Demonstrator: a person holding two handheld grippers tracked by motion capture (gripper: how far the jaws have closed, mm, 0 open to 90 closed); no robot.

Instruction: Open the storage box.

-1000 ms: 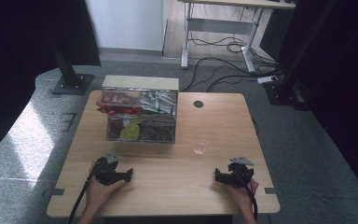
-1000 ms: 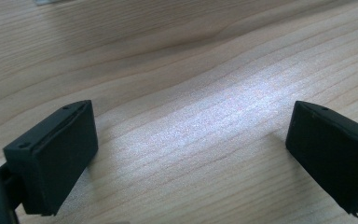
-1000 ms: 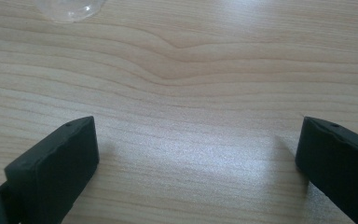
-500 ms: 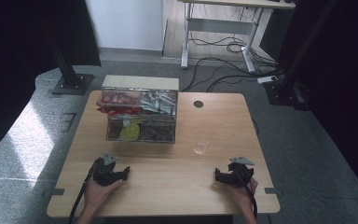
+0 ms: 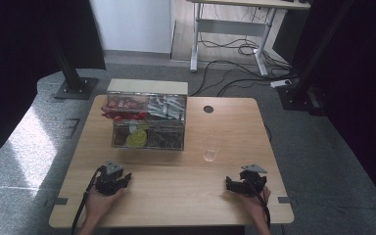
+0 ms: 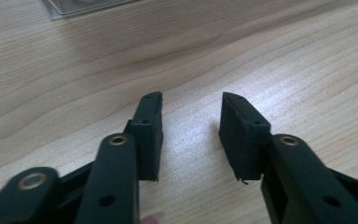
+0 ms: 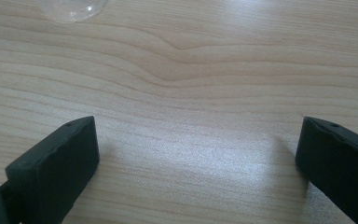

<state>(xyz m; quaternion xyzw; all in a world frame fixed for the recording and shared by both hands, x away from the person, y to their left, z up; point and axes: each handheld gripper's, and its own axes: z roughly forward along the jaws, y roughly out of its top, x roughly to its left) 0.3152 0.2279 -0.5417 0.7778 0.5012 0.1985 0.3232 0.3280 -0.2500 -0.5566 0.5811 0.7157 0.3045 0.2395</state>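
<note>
- High view: my left gripper and my right gripper sit low on the near part of the table, well apart. The clear cup stands nearest my right gripper, just beyond it. The clear compartment box stands beyond my left gripper.
- Left gripper view: my fingers have just been closing, partly parted now, only bare wood between them. The box's corner lies ahead.
- Right gripper view: my fingers stand spread wide, gripping nothing. The cup's base sits ahead, apart.
</note>
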